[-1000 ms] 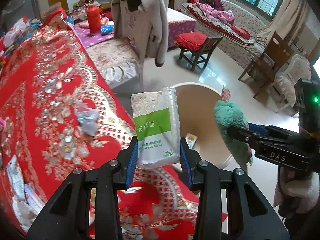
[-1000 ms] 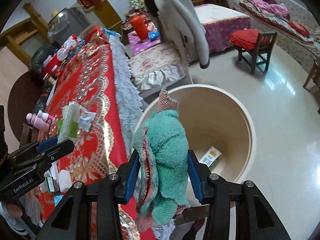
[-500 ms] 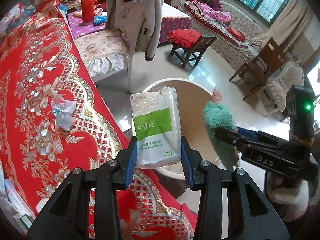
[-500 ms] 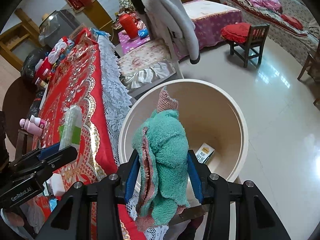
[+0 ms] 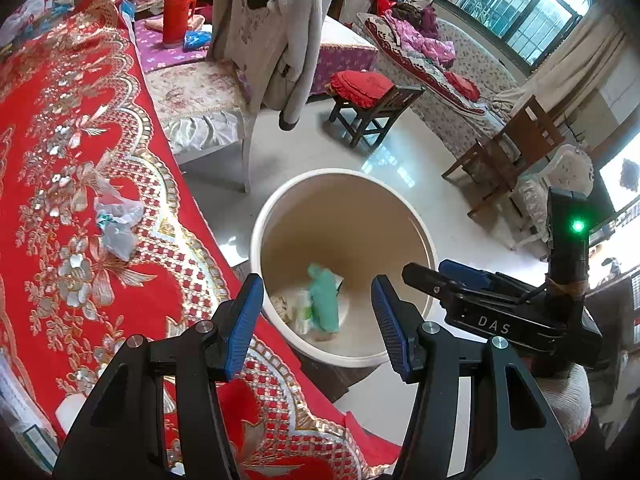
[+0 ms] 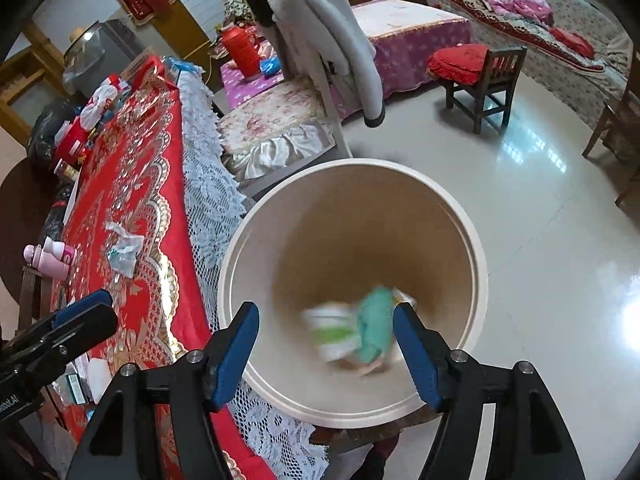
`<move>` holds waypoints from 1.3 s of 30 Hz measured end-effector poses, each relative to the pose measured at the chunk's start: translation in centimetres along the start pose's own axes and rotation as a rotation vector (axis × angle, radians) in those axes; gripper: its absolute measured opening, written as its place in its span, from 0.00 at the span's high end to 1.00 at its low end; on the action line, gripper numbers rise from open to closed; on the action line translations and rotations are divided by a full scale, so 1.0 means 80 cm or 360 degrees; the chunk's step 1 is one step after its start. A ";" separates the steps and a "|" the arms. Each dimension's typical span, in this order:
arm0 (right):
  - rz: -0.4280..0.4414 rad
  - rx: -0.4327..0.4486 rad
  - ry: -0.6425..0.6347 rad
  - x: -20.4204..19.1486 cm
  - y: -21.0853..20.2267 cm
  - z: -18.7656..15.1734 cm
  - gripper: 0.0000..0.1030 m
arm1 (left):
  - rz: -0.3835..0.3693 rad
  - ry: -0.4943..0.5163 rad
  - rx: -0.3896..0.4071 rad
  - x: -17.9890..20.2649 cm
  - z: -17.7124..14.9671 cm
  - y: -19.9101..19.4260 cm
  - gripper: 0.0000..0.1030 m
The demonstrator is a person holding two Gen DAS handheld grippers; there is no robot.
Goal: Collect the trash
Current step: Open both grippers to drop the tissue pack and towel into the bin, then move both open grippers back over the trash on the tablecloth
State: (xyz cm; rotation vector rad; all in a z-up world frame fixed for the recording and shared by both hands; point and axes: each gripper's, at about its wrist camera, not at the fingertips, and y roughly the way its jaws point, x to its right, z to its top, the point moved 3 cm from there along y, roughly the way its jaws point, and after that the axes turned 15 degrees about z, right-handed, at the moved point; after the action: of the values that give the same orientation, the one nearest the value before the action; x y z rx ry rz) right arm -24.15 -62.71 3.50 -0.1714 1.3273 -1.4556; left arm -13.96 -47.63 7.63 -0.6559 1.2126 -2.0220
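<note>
A cream round bin (image 5: 420, 232) (image 6: 478, 264) stands on the floor beside the red-clothed table (image 5: 60, 168). Inside it, blurred, are a green-and-white tissue pack (image 6: 332, 334) (image 5: 303, 312) and a teal fuzzy cloth (image 6: 376, 330) (image 5: 325, 300). My left gripper (image 5: 318, 316) hangs over the bin's near rim, jaws opening, nothing between its blue pads. My right gripper (image 6: 326, 346) is above the bin mouth, jaws opening and empty too. It also shows at the right of the left wrist view (image 5: 432, 276).
A crumpled clear wrapper (image 5: 116, 220) (image 6: 124, 250) lies on the red tablecloth. Pink bottles (image 6: 50, 256) and small packets sit at the table's far side. A chair with a grey coat (image 5: 276, 36), a small stool (image 5: 372, 104) and glossy floor surround the bin.
Both grippers have let go. The tissue pack left the left jaws and the teal cloth left the right jaws; both now lie blurred down in the bin.
</note>
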 end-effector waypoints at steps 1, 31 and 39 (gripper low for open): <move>0.0004 -0.0006 -0.0003 -0.001 0.002 0.000 0.35 | 0.0014 0.0004 0.0006 -0.001 0.000 -0.002 0.47; 0.0167 -0.0118 -0.0406 -0.178 0.066 0.008 0.34 | 0.0476 -0.0293 0.0181 -0.160 -0.025 -0.082 0.47; 0.0221 -0.0205 -0.0525 -0.235 0.102 0.000 0.33 | 0.0568 -0.0458 0.0179 -0.235 -0.048 -0.105 0.47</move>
State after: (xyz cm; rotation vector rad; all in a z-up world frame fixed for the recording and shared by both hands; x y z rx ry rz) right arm -12.09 -46.54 7.15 -0.3796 1.1379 -1.1683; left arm -7.13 -28.34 12.09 -0.6025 0.9614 -1.6229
